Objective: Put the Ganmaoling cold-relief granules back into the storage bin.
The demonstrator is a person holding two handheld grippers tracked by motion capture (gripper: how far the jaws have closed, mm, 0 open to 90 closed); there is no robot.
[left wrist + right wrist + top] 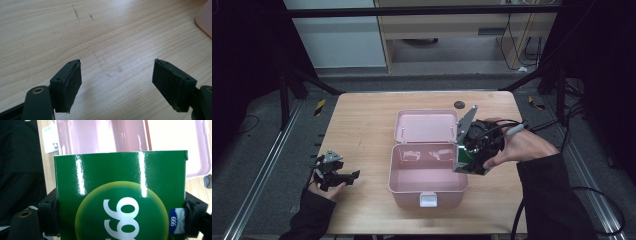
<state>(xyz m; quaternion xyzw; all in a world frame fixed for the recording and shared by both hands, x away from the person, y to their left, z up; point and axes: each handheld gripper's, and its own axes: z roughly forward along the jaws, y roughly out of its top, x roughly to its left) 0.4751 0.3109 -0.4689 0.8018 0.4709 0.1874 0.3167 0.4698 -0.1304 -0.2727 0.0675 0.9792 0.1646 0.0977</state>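
A pink plastic box [427, 172] stands open in the middle of the wooden table [362, 125], its lid [426, 126] laid back flat. My right gripper [469, 160] hovers at the box's right rim, shut on a glossy green carton [120, 195] printed with "999". In the right gripper view the carton sits between both jaws, with the pink box interior [100, 137] beyond it. My left gripper [343, 177] rests low near the table's left front, open, nothing between its fingers [68, 85]. A corner of the pink box [205, 17] shows at the upper right of the left gripper view.
A white latch [428, 199] sits on the box's front wall. A small dark round spot [459, 104] lies on the table behind the lid. Dark floor, metal rails and cables surround the table; the person's sleeves enter from the bottom.
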